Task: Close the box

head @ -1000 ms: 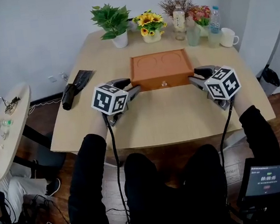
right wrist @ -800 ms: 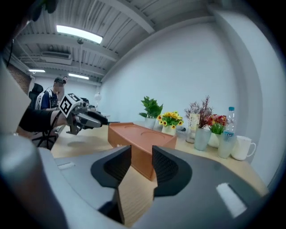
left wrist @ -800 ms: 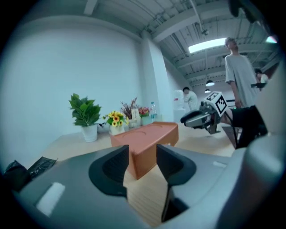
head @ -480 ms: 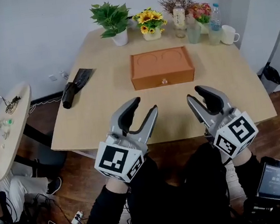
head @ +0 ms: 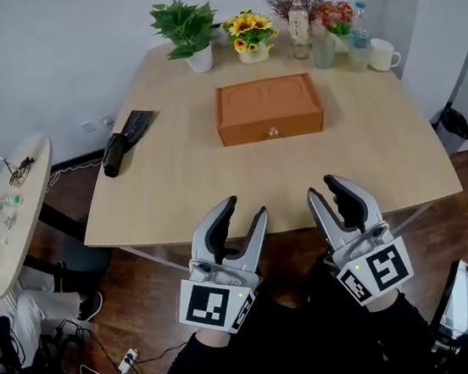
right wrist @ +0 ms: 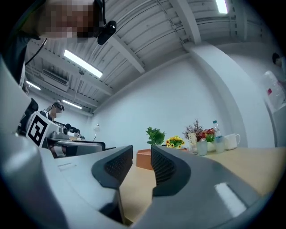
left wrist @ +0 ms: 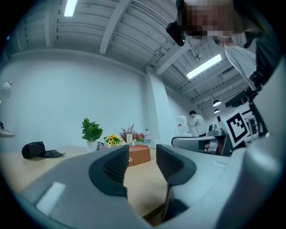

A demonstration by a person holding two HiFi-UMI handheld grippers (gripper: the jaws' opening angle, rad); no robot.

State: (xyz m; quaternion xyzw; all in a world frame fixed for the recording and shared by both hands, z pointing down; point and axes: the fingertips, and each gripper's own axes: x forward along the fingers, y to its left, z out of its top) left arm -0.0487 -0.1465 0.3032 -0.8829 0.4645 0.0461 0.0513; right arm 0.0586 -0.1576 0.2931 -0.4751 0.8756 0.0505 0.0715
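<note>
On the wooden table (head: 174,190) the orange box (head: 268,109) sits closed; left gripper (head: 245,206) and right gripper (head: 324,187) jaws apart, empty.

We hold the left gripper (head: 245,208) and right gripper (head: 324,189) side by side at the near edge of the pale wooden table (head: 174,190), with the orange rectangular box (head: 268,109) ahead of both, a black folded pouch (head: 128,138) ahead-left of the left gripper, and a green leafy plant in a white pot (head: 191,35) beyond the box.
</note>
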